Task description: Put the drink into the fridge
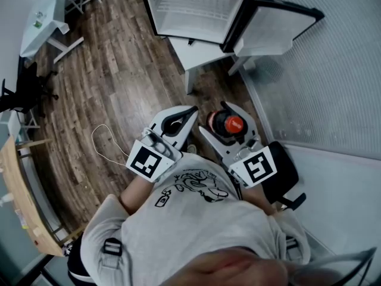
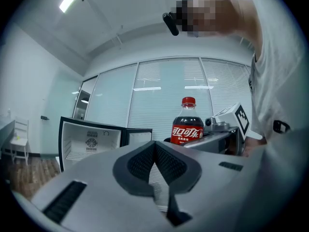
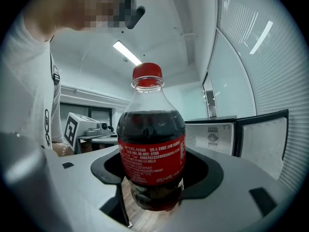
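Observation:
A cola bottle [image 3: 150,149] with a red cap and red label stands upright between the jaws of my right gripper [image 3: 157,178], which is shut on its lower body. From above, the bottle [image 1: 233,124] shows its red cap inside the right gripper [image 1: 229,121], held in front of the person's chest. My left gripper [image 1: 178,124] is beside it, shut with its dark pads meeting and nothing between them [image 2: 155,166]. The small fridge [image 1: 193,11] stands ahead with its door [image 1: 280,25] swung open to the right and a white empty interior. The left gripper view also catches the bottle [image 2: 187,124].
A white low table [image 1: 199,55] stands right in front of the fridge. A white cable [image 1: 104,142] lies on the wooden floor at left. Desks [image 1: 44,16] and a chair [image 1: 24,94] are at far left; a frosted glass wall [image 1: 321,76] runs along the right.

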Motion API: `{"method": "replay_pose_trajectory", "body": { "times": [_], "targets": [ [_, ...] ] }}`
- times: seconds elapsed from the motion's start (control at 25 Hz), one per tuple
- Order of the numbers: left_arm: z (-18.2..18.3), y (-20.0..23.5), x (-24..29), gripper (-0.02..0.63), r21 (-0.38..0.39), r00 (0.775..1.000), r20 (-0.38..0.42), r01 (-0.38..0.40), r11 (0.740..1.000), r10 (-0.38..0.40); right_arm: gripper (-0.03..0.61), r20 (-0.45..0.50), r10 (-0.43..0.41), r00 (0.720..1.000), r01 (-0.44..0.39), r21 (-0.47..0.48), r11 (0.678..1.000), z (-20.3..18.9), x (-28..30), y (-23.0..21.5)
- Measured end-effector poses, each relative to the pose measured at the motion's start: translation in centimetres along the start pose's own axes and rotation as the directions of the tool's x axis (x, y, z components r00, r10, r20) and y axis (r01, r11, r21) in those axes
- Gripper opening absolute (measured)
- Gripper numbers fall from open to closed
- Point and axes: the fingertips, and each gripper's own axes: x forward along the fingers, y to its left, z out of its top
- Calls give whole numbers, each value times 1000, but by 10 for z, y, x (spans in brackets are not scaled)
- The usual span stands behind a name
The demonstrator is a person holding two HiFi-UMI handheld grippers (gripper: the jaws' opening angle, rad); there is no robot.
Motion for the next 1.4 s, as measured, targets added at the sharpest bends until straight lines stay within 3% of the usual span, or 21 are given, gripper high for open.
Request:
{"method": "replay_pose_trajectory", "body": {
  "times": [1.4],
  "targets": [
    [20, 224, 82, 2, -28, 997, -1, 78, 997, -78, 324, -46, -71, 996, 71, -2, 997, 20, 205, -114]
  ]
}}
